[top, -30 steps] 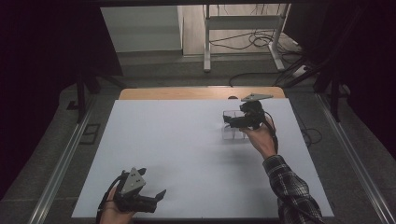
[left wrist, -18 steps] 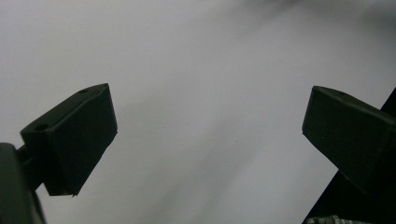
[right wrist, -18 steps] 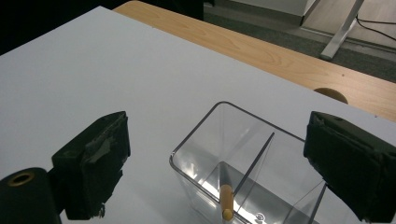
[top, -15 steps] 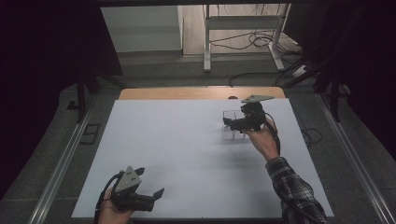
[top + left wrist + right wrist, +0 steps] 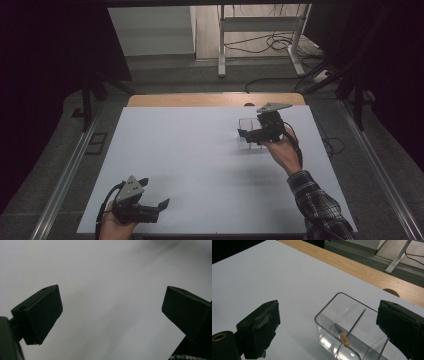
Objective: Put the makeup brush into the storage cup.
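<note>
Right gripper over clear plastic box near far right corner of white tabletop; jaws wide apart, holding nothing, box below between them. Box has thin dividers; small orange-tipped item lies in one compartment. Left gripper at near left edge of tabletop, jaws wide apart, empty, well apart from box.

The high view looks down over the whole white table; both gripper views skim it closely.

White table top, wooden edge
</note>
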A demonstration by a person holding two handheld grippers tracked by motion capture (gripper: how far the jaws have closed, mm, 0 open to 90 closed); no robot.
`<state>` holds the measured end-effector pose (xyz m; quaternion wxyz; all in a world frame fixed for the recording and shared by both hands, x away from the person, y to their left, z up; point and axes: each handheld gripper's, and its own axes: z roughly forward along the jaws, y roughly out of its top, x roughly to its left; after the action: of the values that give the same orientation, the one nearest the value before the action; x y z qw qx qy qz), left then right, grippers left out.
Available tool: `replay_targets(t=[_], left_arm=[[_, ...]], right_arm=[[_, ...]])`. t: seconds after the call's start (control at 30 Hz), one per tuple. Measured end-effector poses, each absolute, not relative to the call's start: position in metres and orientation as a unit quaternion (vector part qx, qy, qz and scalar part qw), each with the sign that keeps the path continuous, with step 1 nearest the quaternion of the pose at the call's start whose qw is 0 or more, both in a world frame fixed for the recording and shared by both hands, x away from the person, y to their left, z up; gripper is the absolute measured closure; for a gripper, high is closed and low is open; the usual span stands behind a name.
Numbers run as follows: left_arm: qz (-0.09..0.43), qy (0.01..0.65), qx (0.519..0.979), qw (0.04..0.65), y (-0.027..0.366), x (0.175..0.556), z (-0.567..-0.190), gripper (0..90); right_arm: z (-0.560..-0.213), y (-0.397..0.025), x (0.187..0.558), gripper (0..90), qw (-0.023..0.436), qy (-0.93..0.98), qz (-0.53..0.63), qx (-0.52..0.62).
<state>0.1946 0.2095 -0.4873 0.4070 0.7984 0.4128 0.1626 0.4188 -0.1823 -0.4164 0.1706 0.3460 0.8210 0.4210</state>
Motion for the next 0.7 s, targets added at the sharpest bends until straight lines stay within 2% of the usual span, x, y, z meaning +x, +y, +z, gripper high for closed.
replay_targets(t=[0.7], left_arm=[[0.167, 0.428, 0.791, 0.404, 0.219, 0.196, -0.489, 3.7]], right_arm=[[-0.407, -0.186, 0.397, 1.4, 0.165, 0.829, 0.42, 0.332]])
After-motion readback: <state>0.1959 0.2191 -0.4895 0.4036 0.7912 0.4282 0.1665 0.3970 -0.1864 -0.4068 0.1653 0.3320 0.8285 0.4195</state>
